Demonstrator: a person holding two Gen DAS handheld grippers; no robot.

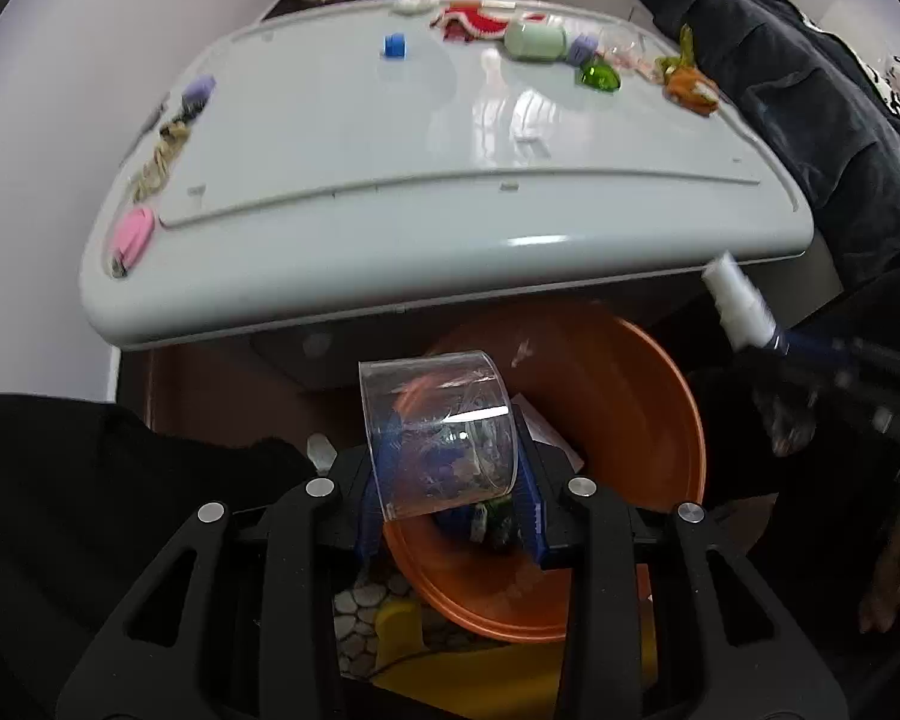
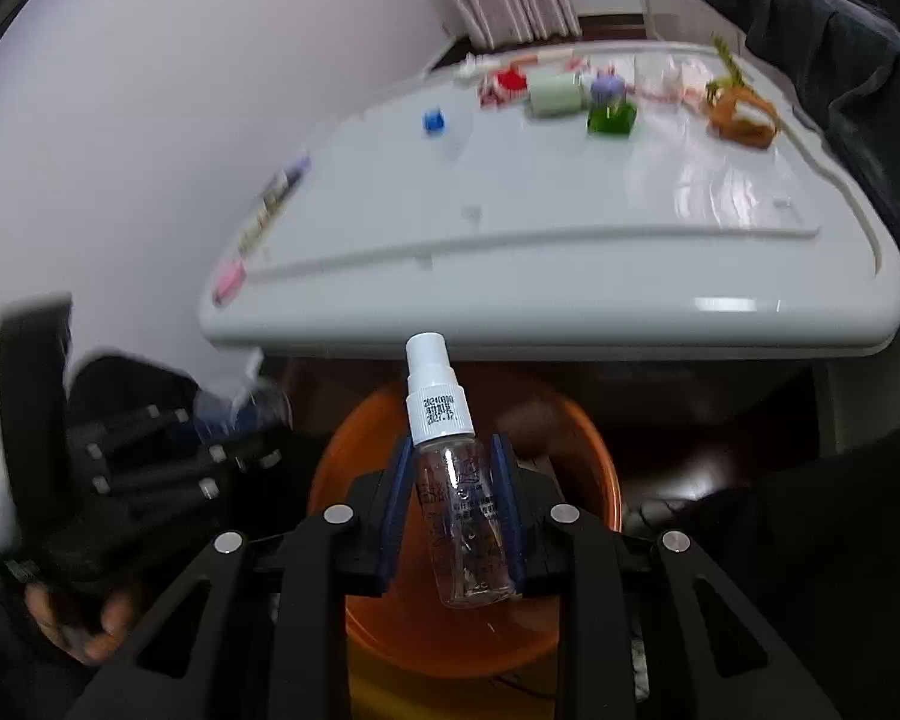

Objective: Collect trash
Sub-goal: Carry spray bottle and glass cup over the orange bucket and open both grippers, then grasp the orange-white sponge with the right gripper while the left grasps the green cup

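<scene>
Your left gripper [image 1: 450,480] clamps a clear plastic cup [image 1: 441,435]; your right gripper [image 2: 450,504] grips a clear spray bottle with white cap [image 2: 450,480]. The round orange plastic bin [image 1: 630,396] lies beneath both jaws; release off-centre, and either may bounce off its rim.

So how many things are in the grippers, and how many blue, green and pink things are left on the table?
Held in grippers: 2, a clear plastic cup in the left gripper and a spray bottle in the right gripper
Blue: 1, the blue cap
Green: 2, the pale green bottle and the dark green piece
Pink: 1, the pink item
Total: 6
</scene>
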